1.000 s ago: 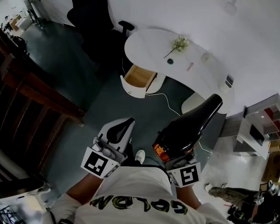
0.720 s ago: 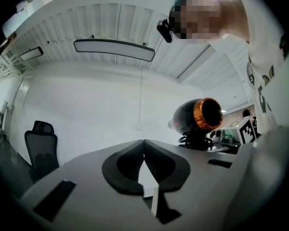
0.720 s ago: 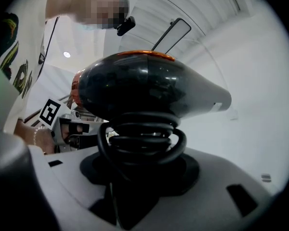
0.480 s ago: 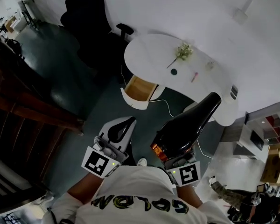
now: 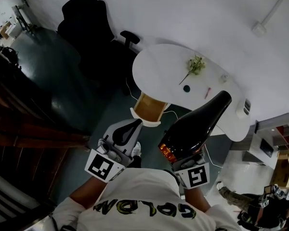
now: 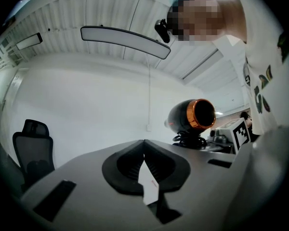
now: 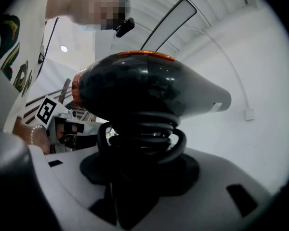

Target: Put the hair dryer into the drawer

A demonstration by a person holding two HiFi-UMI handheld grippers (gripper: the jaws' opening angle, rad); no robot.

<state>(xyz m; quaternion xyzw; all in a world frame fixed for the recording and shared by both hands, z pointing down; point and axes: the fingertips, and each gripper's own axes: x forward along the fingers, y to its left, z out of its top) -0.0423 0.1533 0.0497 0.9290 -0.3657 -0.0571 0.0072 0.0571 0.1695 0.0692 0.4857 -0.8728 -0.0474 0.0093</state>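
Observation:
A black hair dryer (image 5: 197,124) with an orange ring at its rear (image 5: 166,153) stands up from my right gripper (image 5: 185,160), which is shut on its handle. In the right gripper view the dryer (image 7: 144,88) fills the middle, its black cord coiled round the handle between the jaws of the right gripper (image 7: 139,162). My left gripper (image 5: 133,125) is beside it at the left, shut and empty, its pads meeting in the left gripper view (image 6: 143,143). The dryer (image 6: 192,115) shows there at the right. The wooden drawer (image 5: 148,107) stands open under the white desk (image 5: 164,61), just ahead of both grippers.
A black office chair (image 5: 86,23) stands left of the desk and shows as a chair (image 6: 31,143) in the left gripper view. A sprig of flowers (image 5: 195,64) and small items lie on the desk. A white cable (image 5: 171,113) runs on the floor. Shelves (image 5: 279,134) stand at the right.
Both grippers have moved toward the desk, so the open drawer now lies much closer ahead of them. The right gripper's hold on the dryer is the same.

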